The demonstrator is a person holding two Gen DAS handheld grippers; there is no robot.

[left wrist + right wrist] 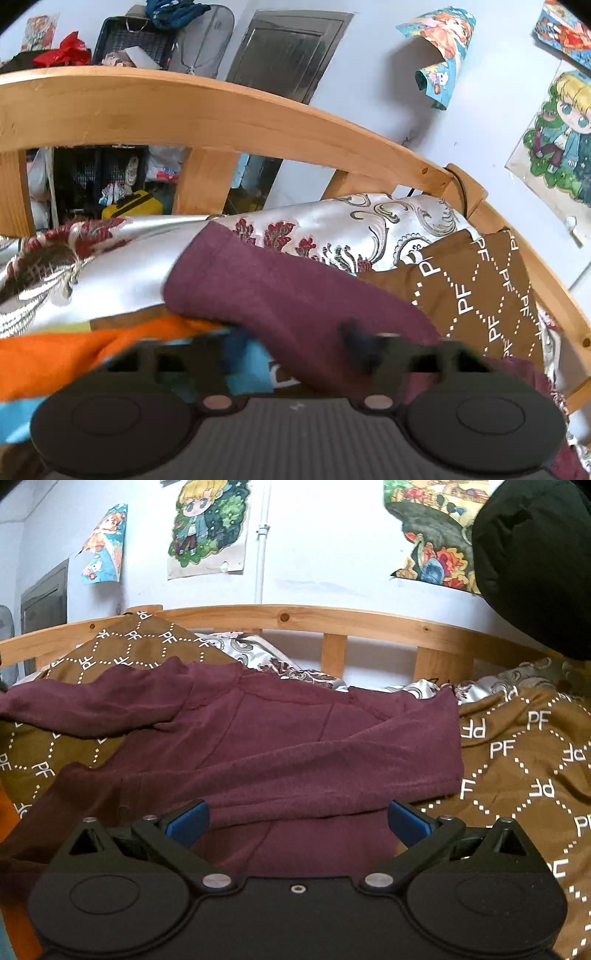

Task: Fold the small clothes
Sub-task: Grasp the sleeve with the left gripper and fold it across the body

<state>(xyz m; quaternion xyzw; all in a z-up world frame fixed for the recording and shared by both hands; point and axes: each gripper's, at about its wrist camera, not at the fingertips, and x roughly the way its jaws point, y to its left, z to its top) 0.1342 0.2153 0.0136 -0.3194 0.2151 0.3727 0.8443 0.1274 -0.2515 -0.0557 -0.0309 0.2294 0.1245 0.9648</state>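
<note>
A maroon long-sleeved top (pixel 280 746) lies spread on a brown bedspread (pixel 524 760) printed with dotted white diamonds and the letters "PF", some mirrored. The bedspread covers a bed with a pale wooden rail (pixel 332 620) behind the top.

Above and behind that rail in the left wrist view, a black mesh crate (pixel 133 40) sits on a ledge with papers in it; what else it holds cannot be made out. Below the rail a yellow case (pixel 133 206) stands among bags.

The right gripper (pixel 297 821) hovers over the near hem of the top, its blue pads (pixel 188 823) spread wide and touching no cloth.

The left gripper (pixel 295 347) is blurred; its pads (pixel 358 343) sit at a sleeve (pixel 266 280) of the top, and whether they pinch it I cannot tell. Beside that sleeve lies orange and blue cloth (pixel 74 354).
</note>
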